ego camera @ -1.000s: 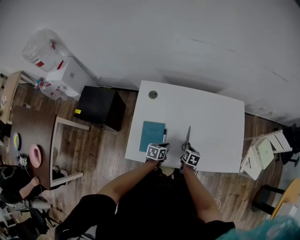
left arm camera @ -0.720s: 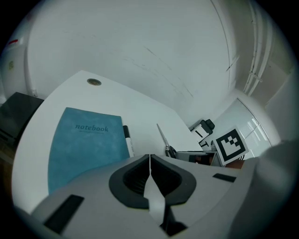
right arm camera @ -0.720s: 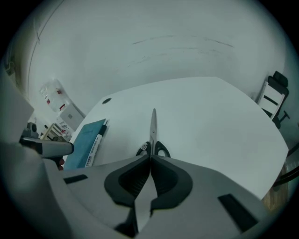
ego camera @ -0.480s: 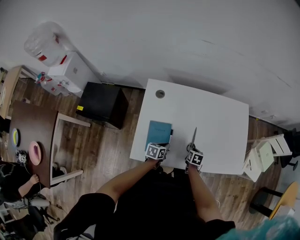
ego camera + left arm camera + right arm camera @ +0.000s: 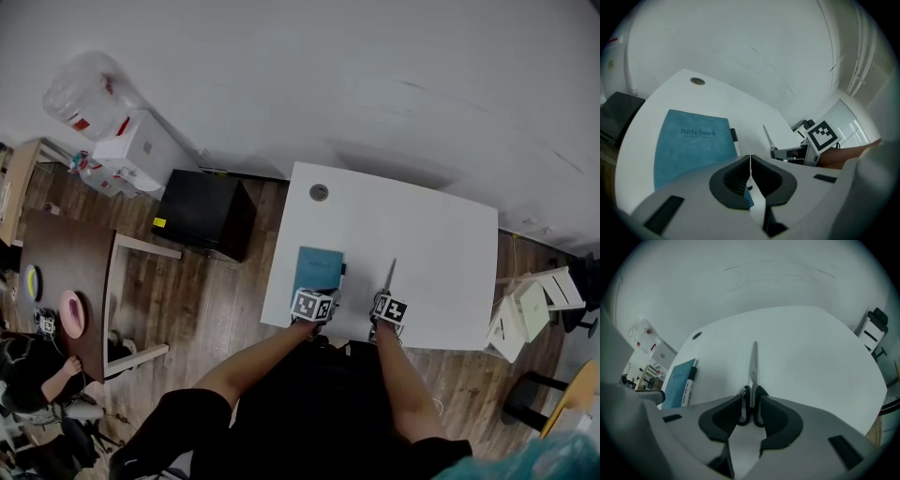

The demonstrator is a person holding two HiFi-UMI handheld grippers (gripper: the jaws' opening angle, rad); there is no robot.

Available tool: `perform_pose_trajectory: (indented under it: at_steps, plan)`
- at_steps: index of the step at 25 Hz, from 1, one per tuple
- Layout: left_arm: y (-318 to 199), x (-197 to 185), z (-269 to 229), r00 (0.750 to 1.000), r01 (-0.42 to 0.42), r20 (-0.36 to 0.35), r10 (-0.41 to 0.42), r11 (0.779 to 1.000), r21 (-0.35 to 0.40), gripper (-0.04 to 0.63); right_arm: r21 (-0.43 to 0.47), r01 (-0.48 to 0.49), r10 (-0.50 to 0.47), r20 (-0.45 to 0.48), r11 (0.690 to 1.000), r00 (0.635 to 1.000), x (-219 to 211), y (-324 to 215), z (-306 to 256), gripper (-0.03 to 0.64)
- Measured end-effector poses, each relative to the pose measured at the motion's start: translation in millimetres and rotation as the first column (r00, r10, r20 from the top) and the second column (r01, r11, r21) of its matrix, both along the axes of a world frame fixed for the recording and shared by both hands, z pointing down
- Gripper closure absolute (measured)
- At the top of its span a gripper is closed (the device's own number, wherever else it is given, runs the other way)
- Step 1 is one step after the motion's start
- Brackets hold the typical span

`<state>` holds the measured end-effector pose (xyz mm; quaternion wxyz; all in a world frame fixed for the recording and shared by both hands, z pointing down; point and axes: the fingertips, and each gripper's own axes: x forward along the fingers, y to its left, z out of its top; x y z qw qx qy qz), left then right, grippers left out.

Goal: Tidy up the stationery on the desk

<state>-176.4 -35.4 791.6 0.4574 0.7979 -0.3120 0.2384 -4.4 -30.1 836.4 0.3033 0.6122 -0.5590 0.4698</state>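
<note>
Left gripper (image 5: 750,159) pinched together, empty, hid notebook's (image 5: 689,145) near corner and pen (image 5: 735,140) end. Right of notebook, right gripper (image 5: 751,395) was just parting; scissors' (image 5: 753,364) handles half-hidden between its jaws.

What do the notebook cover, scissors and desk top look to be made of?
The notebook: teal cover, matte and slightly mottled with a stamped title, likely faux leather or suede-like card. The scissors: bright grey blades, probably steel, with dark handle loops, likely plastic. The desk: smooth white matte top, probably laminate or painted board. Its core does not show.
</note>
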Motion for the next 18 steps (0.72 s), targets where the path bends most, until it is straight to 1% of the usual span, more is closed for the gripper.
perform_pose_trajectory:
  at_steps: [1,2,3,7,9,11,14,16,18]
  plan:
    - [2,-2,5,1.000,0.003,0.001,-0.003,1.000,-0.009,0.575,-0.012,-0.002,0.002,-0.018,1.000,1.000,2,0,2,0.483]
    - [4,-4,11,1.000,0.006,0.001,-0.006,1.000,-0.018,0.575,-0.023,0.008,-0.008,-0.034,1.000,0.999,3,0,2,0.505]
    - [6,-6,14,1.000,0.007,0.004,-0.007,1.000,-0.023,0.575,-0.031,0.026,-0.027,-0.043,0.999,0.999,3,0,2,0.509]
    - [6,-12,3,1.000,0.001,0.016,-0.001,1.000,-0.017,0.575,-0.019,0.096,-0.097,-0.036,0.995,0.995,1,1,1,0.523]
    - [7,-10,1,1.000,-0.004,0.010,0.005,1.000,-0.015,0.575,0.017,0.102,-0.101,-0.049,0.995,0.994,2,3,-5,0.525]
    - [6,-9,-1,1.000,-0.014,0.005,0.014,1.000,-0.005,0.575,0.066,0.087,-0.083,-0.054,0.994,0.995,-1,4,-15,0.526]
    - [8,-11,-1,1.000,-0.018,0.002,0.018,1.000,0.001,0.575,0.130,0.056,-0.054,-0.023,0.990,0.998,-14,3,-28,0.526]
    - [9,-12,3,1.000,-0.012,0.000,0.012,1.000,-0.006,0.575,0.162,0.057,-0.057,-0.004,0.985,0.998,-26,-1,-34,0.526]
    - [9,-14,7,1.000,-0.003,-0.006,0.003,1.000,-0.012,0.575,0.174,0.071,-0.074,0.013,0.982,0.997,-41,-4,-38,0.526]
